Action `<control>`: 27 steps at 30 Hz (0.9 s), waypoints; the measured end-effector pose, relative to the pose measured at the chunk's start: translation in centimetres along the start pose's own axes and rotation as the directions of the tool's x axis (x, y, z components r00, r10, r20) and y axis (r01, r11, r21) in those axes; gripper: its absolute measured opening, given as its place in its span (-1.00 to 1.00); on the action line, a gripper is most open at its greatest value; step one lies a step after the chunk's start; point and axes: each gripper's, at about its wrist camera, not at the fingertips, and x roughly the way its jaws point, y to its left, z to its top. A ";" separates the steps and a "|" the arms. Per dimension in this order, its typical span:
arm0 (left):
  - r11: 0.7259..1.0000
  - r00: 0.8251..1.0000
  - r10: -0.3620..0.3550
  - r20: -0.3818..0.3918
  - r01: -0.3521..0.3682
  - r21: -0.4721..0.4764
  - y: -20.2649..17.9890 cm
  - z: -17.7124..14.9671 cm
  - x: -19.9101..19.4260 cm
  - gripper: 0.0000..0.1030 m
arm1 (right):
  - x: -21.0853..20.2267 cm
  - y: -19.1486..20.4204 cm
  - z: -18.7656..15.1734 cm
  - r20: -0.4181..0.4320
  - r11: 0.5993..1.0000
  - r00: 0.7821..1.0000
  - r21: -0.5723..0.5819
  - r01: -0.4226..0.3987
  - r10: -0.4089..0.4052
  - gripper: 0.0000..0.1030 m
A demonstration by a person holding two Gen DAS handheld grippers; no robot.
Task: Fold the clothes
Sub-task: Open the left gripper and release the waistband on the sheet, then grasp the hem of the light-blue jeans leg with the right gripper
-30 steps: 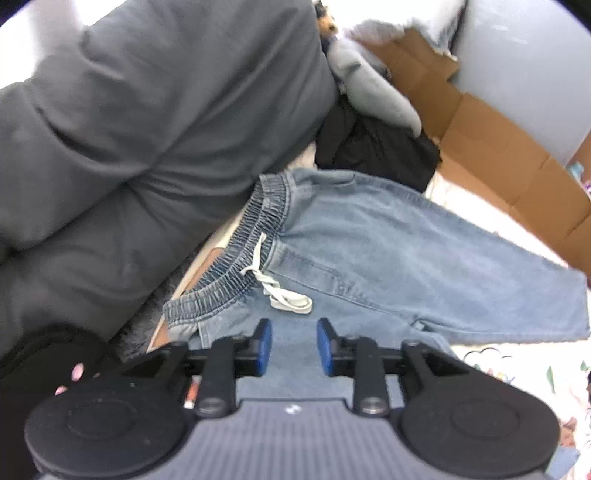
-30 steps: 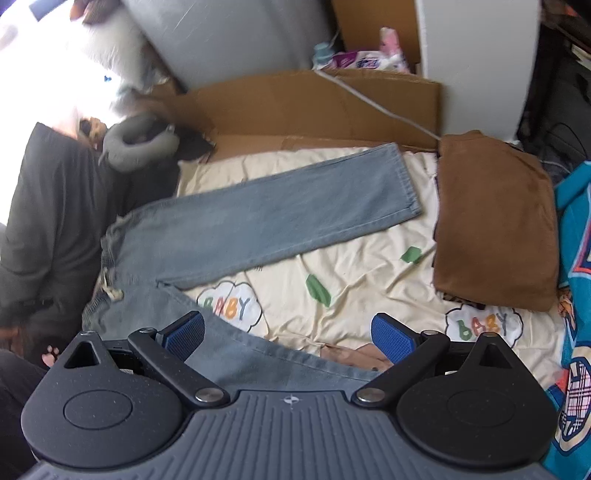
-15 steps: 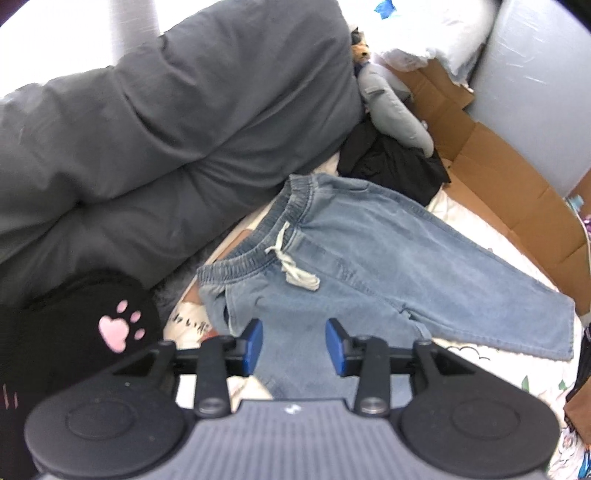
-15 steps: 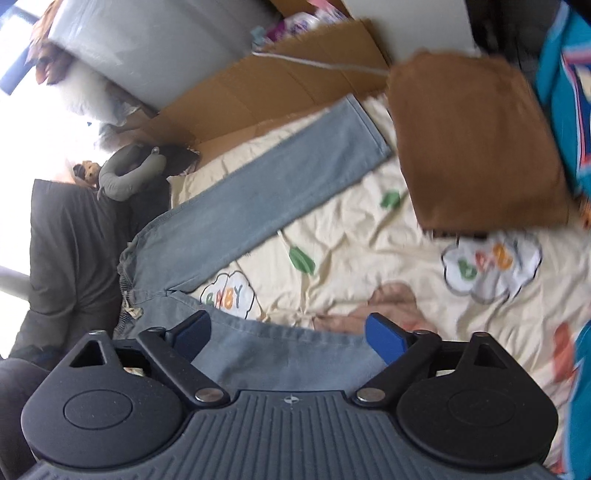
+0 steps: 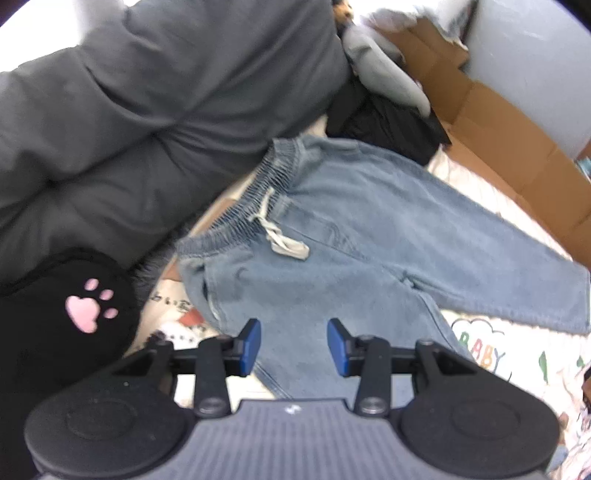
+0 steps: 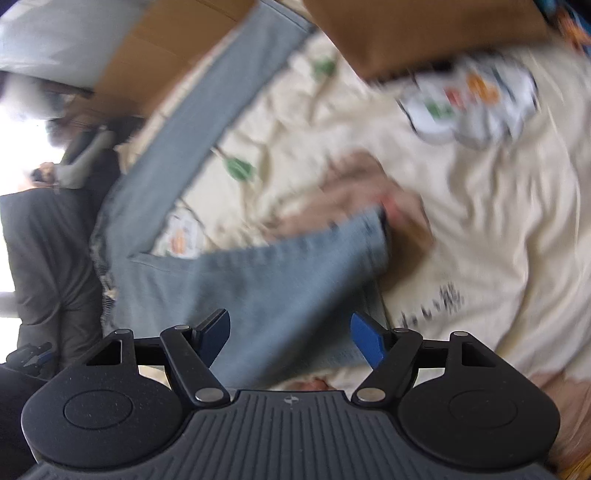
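I have the left gripper (image 5: 293, 347) hovering over the blue jeans (image 5: 351, 243), its blue fingers (image 5: 249, 347) spread with a clear gap and nothing between them. The jeans lie flat on a cream printed sheet (image 5: 517, 354), the elastic waistband (image 5: 255, 203) with its white drawstring (image 5: 280, 240) at the sheet's edge nearest a heap of grey bedding (image 5: 147, 110). One leg runs out along the edge lined with brown cardboard (image 5: 517, 140); the other leg comes back under my left fingers. A black garment with a pink paw print (image 5: 88, 306) sits off the sheet beside the waistband, and a dark bundle (image 5: 388, 122) lies near the cardboard.

My right wrist view is badly smeared. The right gripper (image 6: 290, 338) is above the near leg of the jeans (image 6: 258, 280), fingers (image 6: 365, 339) set wide apart and gripping nothing. That leg's hem (image 6: 376, 236) lies out on the sheet (image 6: 498, 221), and a brown folded garment (image 6: 424, 26) rests at the sheet's far edge. I cannot tell whether either gripper touches the cloth.
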 end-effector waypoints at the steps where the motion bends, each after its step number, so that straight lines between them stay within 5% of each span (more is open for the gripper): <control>1: 1.000 1.000 -0.008 -0.008 0.008 0.007 -0.3 -0.2 0.8 -0.17 | 0.8 -0.6 -0.5 -0.009 1.000 1.000 0.013 0.010 -0.010 0.41; 13: 0.997 0.989 -0.058 -0.137 0.064 0.040 -2.0 -4.0 10.3 -0.20 | 8.0 -6.6 -5.0 -0.021 0.978 0.998 0.196 0.070 -0.067 0.16; 21: 0.997 0.978 -0.072 -0.196 0.077 0.020 -1.6 -6.3 13.5 -0.20 | 11.0 -10.3 -6.9 0.080 0.906 0.994 0.410 -0.100 0.074 0.02; 27: 0.996 0.973 -0.084 -0.213 0.084 -0.011 -0.5 -7.3 14.0 -0.20 | 9.7 -11.2 -8.3 0.199 0.869 0.968 0.441 -0.227 0.151 -0.09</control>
